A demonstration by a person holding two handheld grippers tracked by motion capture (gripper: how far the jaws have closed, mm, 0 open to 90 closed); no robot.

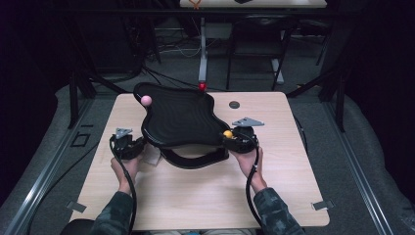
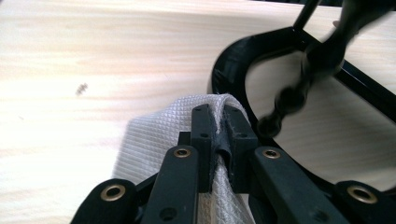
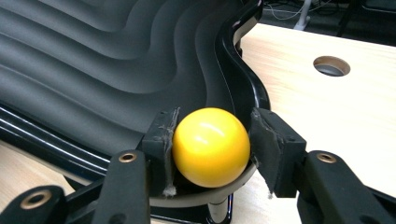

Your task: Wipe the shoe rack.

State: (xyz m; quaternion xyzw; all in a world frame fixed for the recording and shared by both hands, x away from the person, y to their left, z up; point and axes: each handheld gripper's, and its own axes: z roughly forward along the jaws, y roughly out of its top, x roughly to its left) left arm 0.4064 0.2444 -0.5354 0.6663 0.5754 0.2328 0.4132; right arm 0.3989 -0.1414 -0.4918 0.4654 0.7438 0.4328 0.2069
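Now, my left gripper (image 2: 218,140): jaws clenched on fold of white waffle-weave cloth (image 2: 154,140), lifted just off pale wooden counter (image 2: 93,70) beside black wavy ribbed tray (image 1: 178,117). Right gripper (image 3: 212,144): jaws released around glossy yellow ball (image 3: 211,145), left pad touching, right pad apart; ball sits at tray's near corner rim. Pink ball (image 1: 146,100) and red ball (image 1: 201,87) rest on far rim. I judge yellow ball placed; wiping with cloth left.
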